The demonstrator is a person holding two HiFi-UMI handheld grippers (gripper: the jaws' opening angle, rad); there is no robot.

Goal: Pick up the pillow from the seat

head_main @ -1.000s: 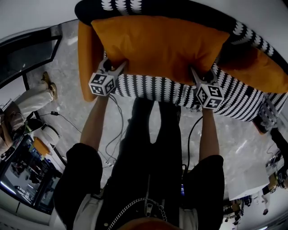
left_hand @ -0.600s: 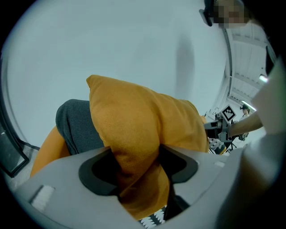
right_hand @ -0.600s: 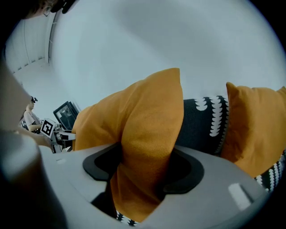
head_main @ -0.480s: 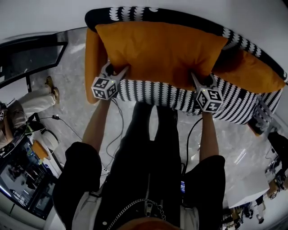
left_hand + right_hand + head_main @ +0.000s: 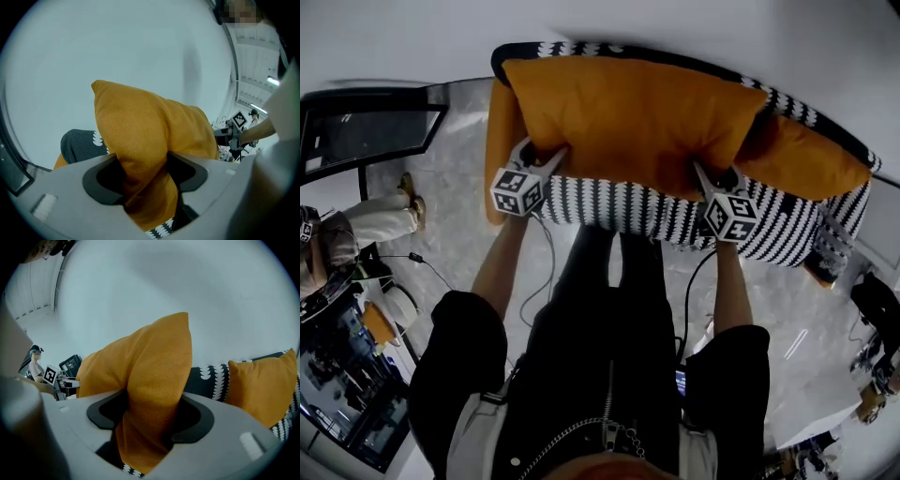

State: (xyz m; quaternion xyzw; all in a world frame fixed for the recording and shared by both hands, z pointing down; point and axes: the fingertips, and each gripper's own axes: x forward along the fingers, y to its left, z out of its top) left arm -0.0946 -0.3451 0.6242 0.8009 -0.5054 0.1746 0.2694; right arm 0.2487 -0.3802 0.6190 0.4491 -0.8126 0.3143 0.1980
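Observation:
A large orange pillow [image 5: 633,117] hangs lifted in front of the black-and-white patterned sofa [image 5: 675,211]. My left gripper [image 5: 542,155] is shut on the pillow's near left corner, and my right gripper [image 5: 712,180] is shut on its near right corner. In the left gripper view the orange pillow [image 5: 150,136] bunches between the jaws of the left gripper [image 5: 146,180]. The right gripper view shows the same pillow [image 5: 154,376] pinched in the right gripper [image 5: 150,420].
A second orange pillow [image 5: 802,159] leans on the sofa's right end, seen also as the second pillow [image 5: 262,383] in the right gripper view. Another orange cushion [image 5: 499,141] lies at the sofa's left end. A black-framed table [image 5: 366,131] stands at left; cables trail on the floor.
Both grippers have kept their hold on the pillow's two near corners. The whole scene has shifted slightly right and down in the head view.

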